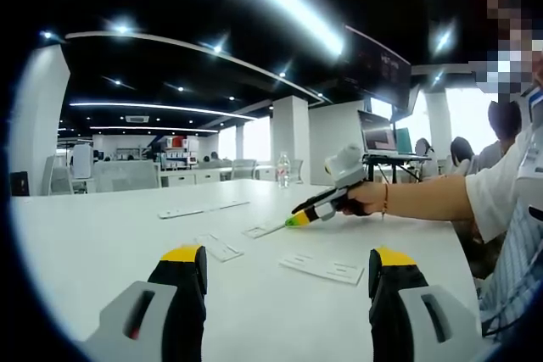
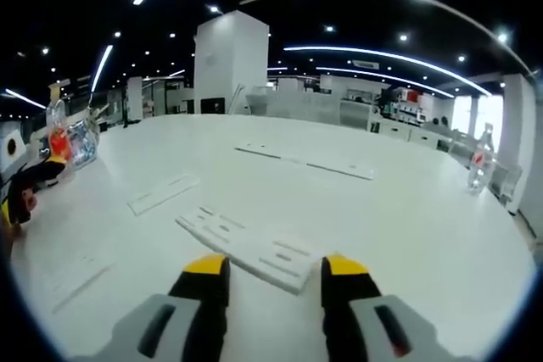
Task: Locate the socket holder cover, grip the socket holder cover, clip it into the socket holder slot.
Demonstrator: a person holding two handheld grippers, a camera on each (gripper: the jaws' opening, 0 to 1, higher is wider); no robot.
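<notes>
A long white slotted strip (image 2: 246, 243) lies flat on the white table (image 2: 407, 209), running up-left from my right gripper (image 2: 275, 266). That gripper is open, its yellow-tipped jaws standing either side of the strip's near end without closing on it. In the left gripper view the right gripper (image 1: 299, 219), held by a person's hand (image 1: 366, 197), points its tip down at a small white piece (image 1: 263, 229). My left gripper (image 1: 287, 262) is open wide above the table with nothing between its jaws. Two flat white slotted pieces (image 1: 219, 247) (image 1: 322, 267) lie just ahead of it.
More white strips lie on the table (image 2: 163, 192) (image 2: 305, 163) (image 1: 204, 208). A water bottle (image 2: 481, 158) stands near the far right edge, another bottle (image 2: 58, 133) at the left. The left gripper (image 2: 24, 186) shows at the left edge. A laptop (image 1: 377, 135) sits behind the person's arm.
</notes>
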